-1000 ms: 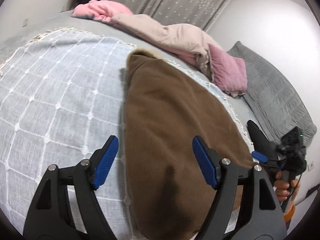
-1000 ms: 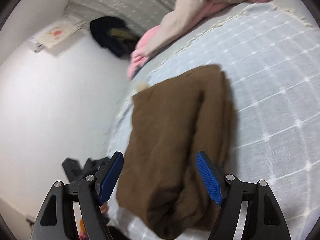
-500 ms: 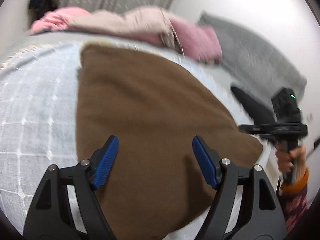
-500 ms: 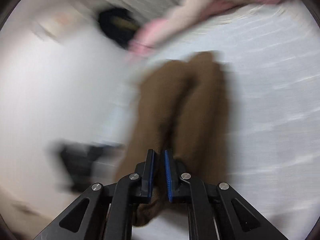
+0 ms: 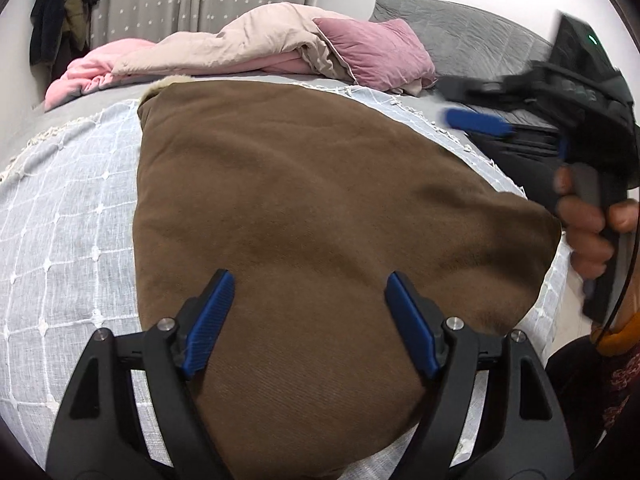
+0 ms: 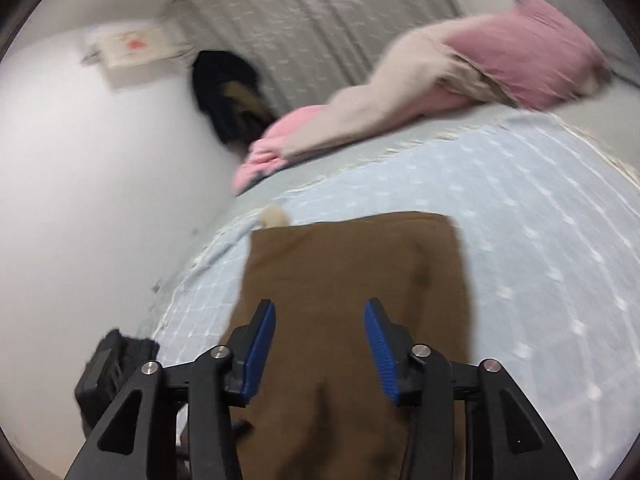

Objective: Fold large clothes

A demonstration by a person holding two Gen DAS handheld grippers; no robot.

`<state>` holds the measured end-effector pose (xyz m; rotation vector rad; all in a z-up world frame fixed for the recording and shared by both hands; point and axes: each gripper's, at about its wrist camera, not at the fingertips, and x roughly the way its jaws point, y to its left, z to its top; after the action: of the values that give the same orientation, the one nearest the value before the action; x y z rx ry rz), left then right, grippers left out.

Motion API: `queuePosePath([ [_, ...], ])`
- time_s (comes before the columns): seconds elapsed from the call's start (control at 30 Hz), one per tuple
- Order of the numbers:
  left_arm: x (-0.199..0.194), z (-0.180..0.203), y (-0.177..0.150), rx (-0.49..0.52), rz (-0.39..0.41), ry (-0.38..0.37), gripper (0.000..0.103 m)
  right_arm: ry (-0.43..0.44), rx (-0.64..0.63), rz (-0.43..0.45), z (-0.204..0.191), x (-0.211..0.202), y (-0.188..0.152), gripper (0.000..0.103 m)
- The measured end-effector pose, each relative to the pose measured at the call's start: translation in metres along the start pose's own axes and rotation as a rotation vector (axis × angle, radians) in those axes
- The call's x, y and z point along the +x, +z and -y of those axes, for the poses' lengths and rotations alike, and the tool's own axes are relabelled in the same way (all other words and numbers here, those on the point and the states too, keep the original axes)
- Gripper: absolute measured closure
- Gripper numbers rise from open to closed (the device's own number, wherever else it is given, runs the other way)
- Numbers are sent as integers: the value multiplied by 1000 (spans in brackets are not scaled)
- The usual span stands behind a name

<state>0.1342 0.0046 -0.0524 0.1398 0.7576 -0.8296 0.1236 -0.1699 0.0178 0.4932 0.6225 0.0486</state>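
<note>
Nearest, the left gripper (image 5: 308, 320) hovers with jaws apart over a folded brown garment (image 5: 320, 200) on the pale checked bedspread (image 5: 60, 220). Alongside, the right gripper (image 6: 320, 344) has just been opening, nothing clamped. Beyond lie pink bedding (image 5: 240, 52) and curtains.

**Cloth and plastic, mostly matt**

Brown garment (image 5: 320, 208): soft, matt, velvety nap, faint cord ribbing near the camera. Bedspread (image 5: 72, 216): pale grey woven cloth, raised white grid stitching, fringed edge. Left gripper (image 5: 308, 320): matt black plastic, ribbed blue pads (image 5: 208, 320), shiny metal pins. Pink pillow (image 5: 376, 48): velvet sheen.
</note>
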Motion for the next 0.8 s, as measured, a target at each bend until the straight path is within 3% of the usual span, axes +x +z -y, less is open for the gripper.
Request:
queuePosePath([
  [0.13,-2,3,-5,29,1,-4,25,-137,-86,-122,5,55,-25,55],
  [0.27,-9,11,-7,53,1,11,24,-55,73,-159,58,71,-33,65],
  [0.33,-11,11,-4,33,-9,35,24,-2,135,-148,70,58,-31,66],
  [0.4,-17,11,-1,-13,-25,71,24,-24,137,-146,70,43,-29,63],
  [0.43,-21,11,0,-45,-31,91,23,-44,118,-150,63,31,-27,61],
  [0.53,-31,12,-2,-117,-45,172,13,-127,52,-122,48,-4,-25,33],
  [0.57,-35,15,-4,-137,-56,211,12,-163,21,-94,41,-16,-28,29],
  [0.7,-42,27,-12,-148,-96,311,5,-280,-30,-101,18,-44,-49,26],
  [0.8,-53,39,-16,-141,-108,383,1,-385,-56,-133,3,-57,-65,15],
])
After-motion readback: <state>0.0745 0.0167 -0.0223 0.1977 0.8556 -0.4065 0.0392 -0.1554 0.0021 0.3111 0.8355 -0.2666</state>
